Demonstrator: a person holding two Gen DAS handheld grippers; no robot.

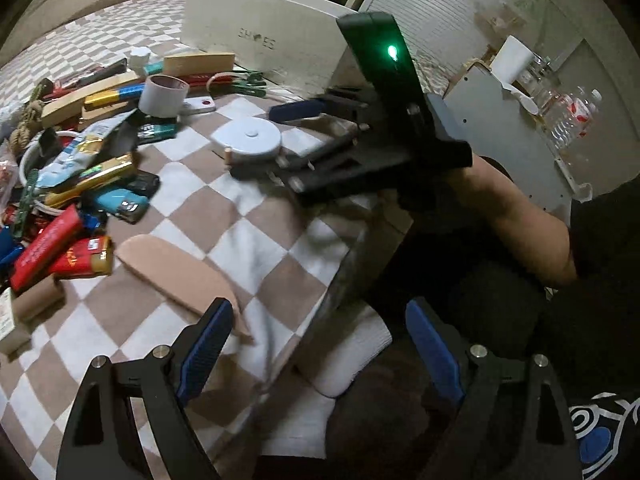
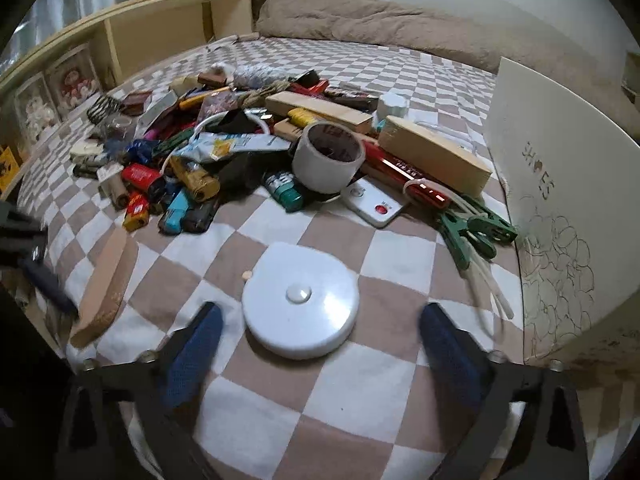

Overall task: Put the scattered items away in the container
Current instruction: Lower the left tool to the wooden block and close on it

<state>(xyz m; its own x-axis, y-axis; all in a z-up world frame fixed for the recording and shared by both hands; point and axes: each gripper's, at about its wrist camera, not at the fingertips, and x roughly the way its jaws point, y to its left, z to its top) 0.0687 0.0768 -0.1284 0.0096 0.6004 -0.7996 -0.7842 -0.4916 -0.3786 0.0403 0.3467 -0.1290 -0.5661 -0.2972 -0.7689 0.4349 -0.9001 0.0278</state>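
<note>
the right gripper (image 2: 316,356) stands spread around the white round disc (image 2: 301,300) without pressing it, probably to lift it into the shoe box (image 2: 560,208) just beside, while the left gripper (image 1: 316,356) hangs spread and empty.

Dim, even indoor light with soft shadows; strong fisheye bending and dark vignetted corners in both views, motion blur on the right gripper (image 1: 296,110), and a glaring green lamp (image 1: 392,53).
</note>
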